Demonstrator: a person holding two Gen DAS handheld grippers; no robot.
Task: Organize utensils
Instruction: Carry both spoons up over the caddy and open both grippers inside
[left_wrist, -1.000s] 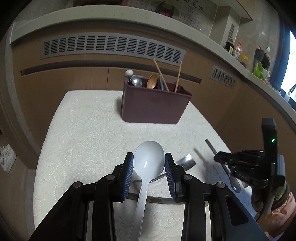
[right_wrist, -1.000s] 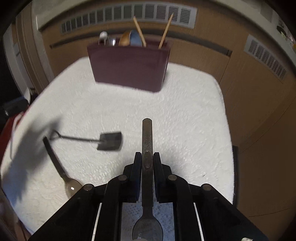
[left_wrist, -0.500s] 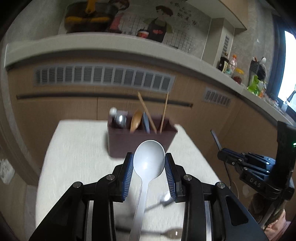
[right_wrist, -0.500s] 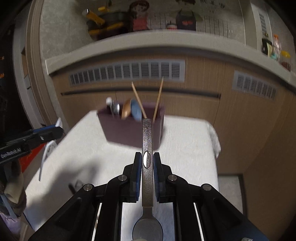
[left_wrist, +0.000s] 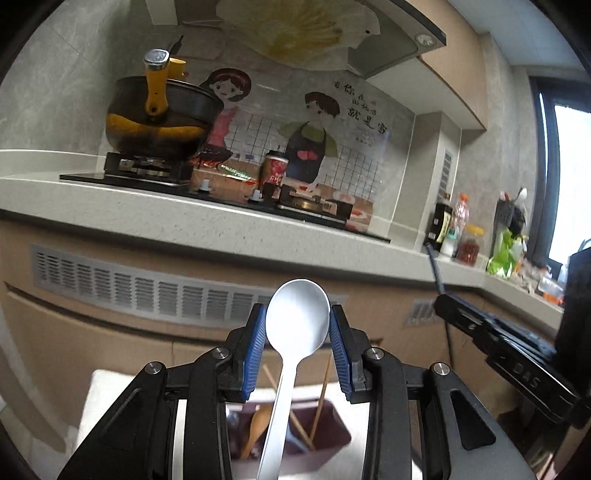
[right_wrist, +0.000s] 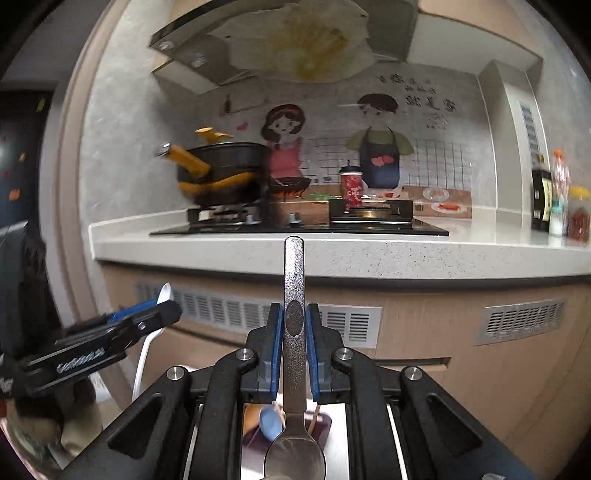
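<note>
My left gripper (left_wrist: 297, 332) is shut on a white plastic spoon (left_wrist: 297, 317), bowl up, handle hanging down. My right gripper (right_wrist: 294, 332) is shut on a metal spoon (right_wrist: 294, 295), handle up, bowl (right_wrist: 294, 458) below. Both are raised high and tilted up toward the counter. The maroon utensil holder (left_wrist: 325, 443) shows low between the left fingers, with a wooden spoon (left_wrist: 256, 424) and chopsticks (left_wrist: 321, 398) inside; it also shows in the right wrist view (right_wrist: 255, 435). The left gripper with its white spoon shows in the right wrist view (right_wrist: 147, 317); the right gripper shows in the left wrist view (left_wrist: 480, 328).
A kitchen counter (right_wrist: 332, 254) runs across ahead, with a stove and a black pot (right_wrist: 225, 173), a red cup (right_wrist: 351, 186) and bottles (right_wrist: 554, 199). Cabinet fronts with vent grilles (left_wrist: 147, 295) stand below it. The white tablecloth (left_wrist: 99, 398) lies under the holder.
Both grippers have lifted off the table with their spoons and pitched upward. The holder has dropped to the bottom of both views, and the counter and wall now fill them.
</note>
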